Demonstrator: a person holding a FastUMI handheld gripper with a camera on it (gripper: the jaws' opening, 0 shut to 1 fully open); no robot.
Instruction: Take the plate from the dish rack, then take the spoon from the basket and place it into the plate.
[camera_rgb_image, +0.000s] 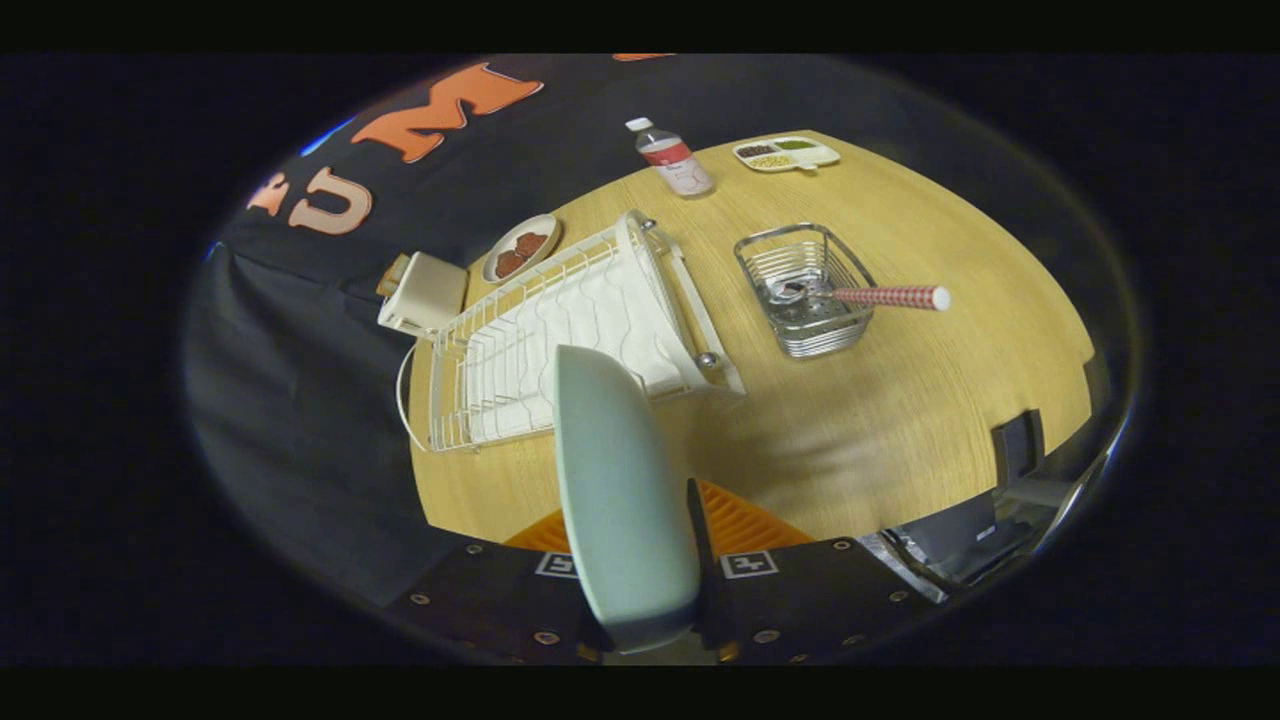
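Plate (620, 490) sits edge-on between my fingers, pale and upright, its rim running from the gripper (640, 590) up toward the rack (560, 330). I read the jaws as narrow and clamped on it, one finger on each face, with the ridged pad of one finger (740, 525) showing just beside it. The plate is lifted clear of the rack and hangs over the table (900, 420) at the rack's near end.

I see the rack as white wire on a white tray, lying just beyond the plate. A wire basket (805, 290) stands apart from the rack on its other side. The spoon (870, 296) lies in the basket, bowl down inside, its checked handle sticking out over the rim.

Further off, a bottle (675, 158) with a white cap stands near the table's far edge, and a divided tray (785, 153) with bits of food is just past it. A small dish (520, 248) holding brown pieces sits at the rack's far corner, next to a pale box (425, 292) at the table edge. A dark object (1015, 445) stands at the table's near edge; I cannot tell what it is.
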